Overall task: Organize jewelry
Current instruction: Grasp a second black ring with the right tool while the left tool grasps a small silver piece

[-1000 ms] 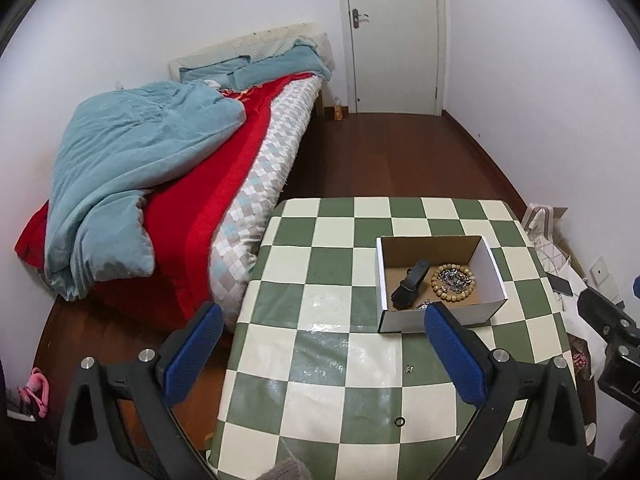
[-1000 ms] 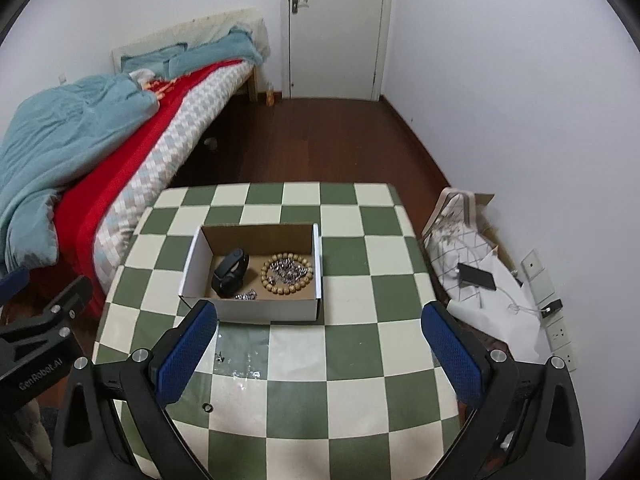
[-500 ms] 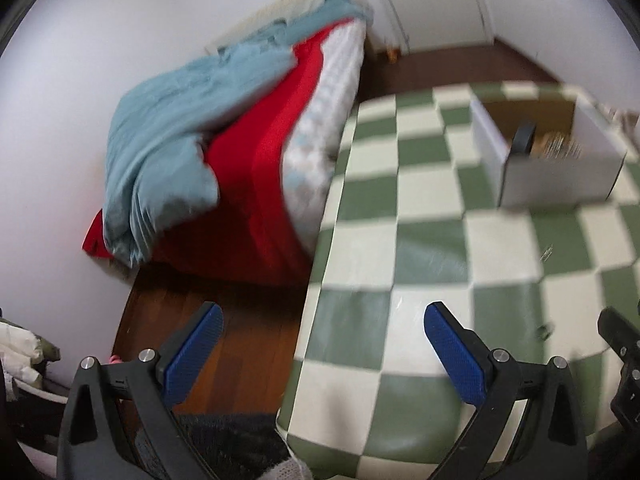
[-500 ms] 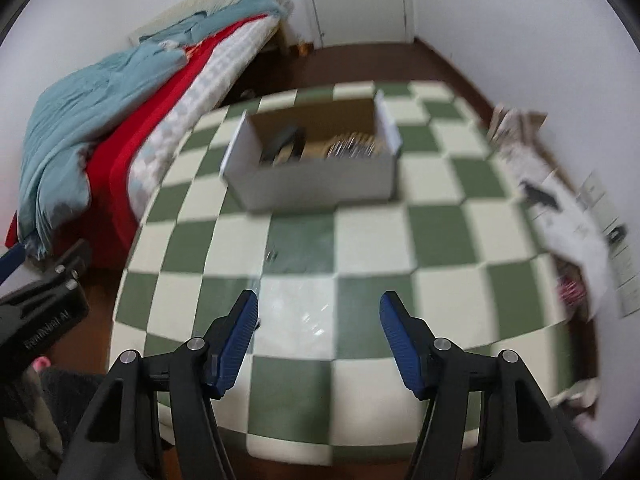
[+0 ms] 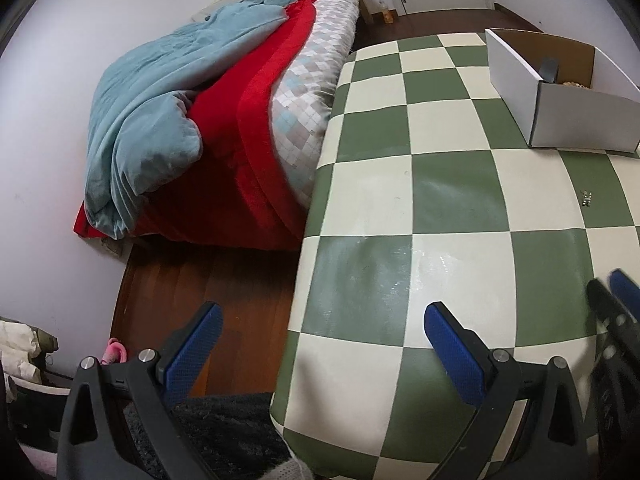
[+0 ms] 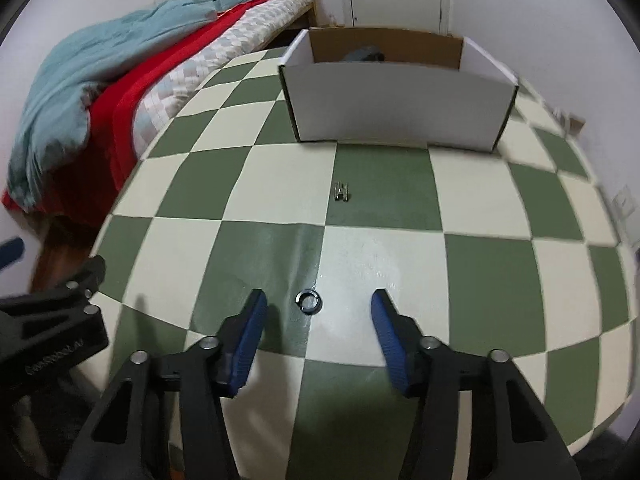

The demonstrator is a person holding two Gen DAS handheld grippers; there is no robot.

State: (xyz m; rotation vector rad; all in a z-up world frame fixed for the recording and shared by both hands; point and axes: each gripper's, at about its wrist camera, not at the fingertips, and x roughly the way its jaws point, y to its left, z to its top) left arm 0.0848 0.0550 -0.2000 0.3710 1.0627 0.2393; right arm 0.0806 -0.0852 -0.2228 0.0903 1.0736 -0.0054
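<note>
Ring between right gripper's closing fingers, untouched

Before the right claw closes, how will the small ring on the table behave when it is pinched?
The ring lies flat on the glossy table cover, so it may slide instead of lifting. It looks thin and stiff, probably light, and the right claw, whose jaws have just been closing with the ring between them untouched, could flick it sideways or set it rolling.
</note>
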